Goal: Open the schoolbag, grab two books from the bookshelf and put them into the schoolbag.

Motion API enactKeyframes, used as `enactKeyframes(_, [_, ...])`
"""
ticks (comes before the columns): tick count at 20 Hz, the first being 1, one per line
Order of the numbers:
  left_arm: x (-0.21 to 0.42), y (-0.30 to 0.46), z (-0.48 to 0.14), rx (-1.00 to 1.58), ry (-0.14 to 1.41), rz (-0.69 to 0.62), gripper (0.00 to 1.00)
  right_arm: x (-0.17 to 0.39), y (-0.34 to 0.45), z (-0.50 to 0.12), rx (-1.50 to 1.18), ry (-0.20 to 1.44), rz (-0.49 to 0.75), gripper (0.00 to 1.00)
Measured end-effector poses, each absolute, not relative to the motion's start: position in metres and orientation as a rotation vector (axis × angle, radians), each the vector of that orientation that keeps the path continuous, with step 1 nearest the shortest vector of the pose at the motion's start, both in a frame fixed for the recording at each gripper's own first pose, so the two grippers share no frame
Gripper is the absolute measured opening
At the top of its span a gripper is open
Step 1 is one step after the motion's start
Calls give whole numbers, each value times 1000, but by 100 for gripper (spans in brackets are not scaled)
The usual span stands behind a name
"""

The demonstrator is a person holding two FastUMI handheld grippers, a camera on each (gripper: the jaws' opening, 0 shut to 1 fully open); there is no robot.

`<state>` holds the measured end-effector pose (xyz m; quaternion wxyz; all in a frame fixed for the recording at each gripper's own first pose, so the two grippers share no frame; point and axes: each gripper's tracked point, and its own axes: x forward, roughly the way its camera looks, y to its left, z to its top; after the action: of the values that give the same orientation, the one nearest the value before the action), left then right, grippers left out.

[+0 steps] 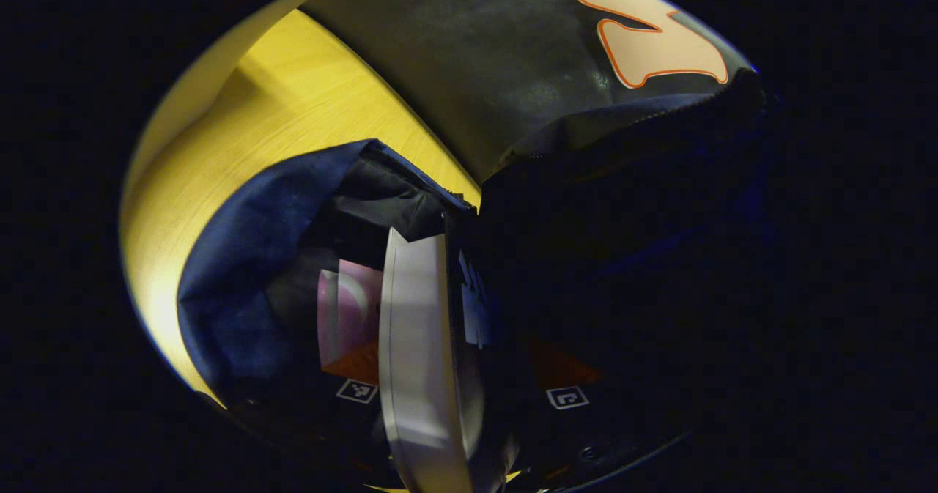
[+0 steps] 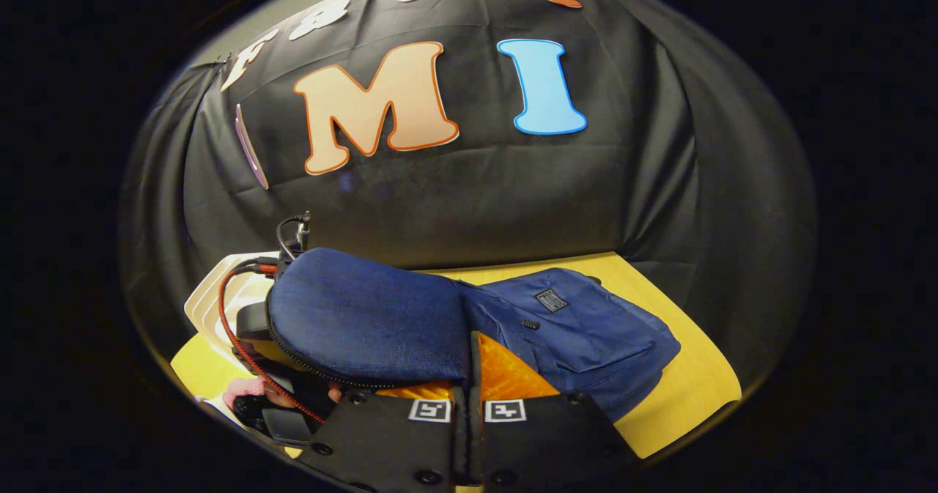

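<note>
In the left gripper view my left gripper [image 1: 453, 365] is inside the mouth of the dark blue schoolbag [image 1: 245, 258], shut on a white book [image 1: 418, 332] held edge-on. A pink book [image 1: 344, 310] lies deeper in the bag, left of the white one. In the right gripper view my right gripper [image 2: 469, 405] is shut on the zipper edge of the schoolbag's flap [image 2: 359, 317] and holds it lifted. The rest of the schoolbag [image 2: 579, 324] lies on the yellow table. The left gripper's housing [image 2: 253, 321] and a hand [image 2: 245, 390] reach under the flap from the left.
The yellow wooden table [image 1: 293, 97] carries the bag; its bare top [image 2: 689, 398] runs to the right edge. A white bookshelf [image 2: 209, 295] stands behind the left gripper. A red cable [image 2: 234, 339] loops from that gripper. The black cloth wall [image 2: 476, 200] closes the back.
</note>
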<state>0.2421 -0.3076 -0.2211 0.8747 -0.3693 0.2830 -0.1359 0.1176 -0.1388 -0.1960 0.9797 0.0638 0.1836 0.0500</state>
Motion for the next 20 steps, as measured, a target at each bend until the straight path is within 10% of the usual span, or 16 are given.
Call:
enactKeyframes(5, [221,-288,-215,-617,633,-239,95,120,-143,-194,168,373,86,3])
enactKeyframes(14, [149,-255,-182,-463,687,-244,95,108,-134,-204,163,439,116,10])
enactKeyframes(20, [105,-222,-147,-380,678,-205,95,79,-123,-216,126,501,142,78])
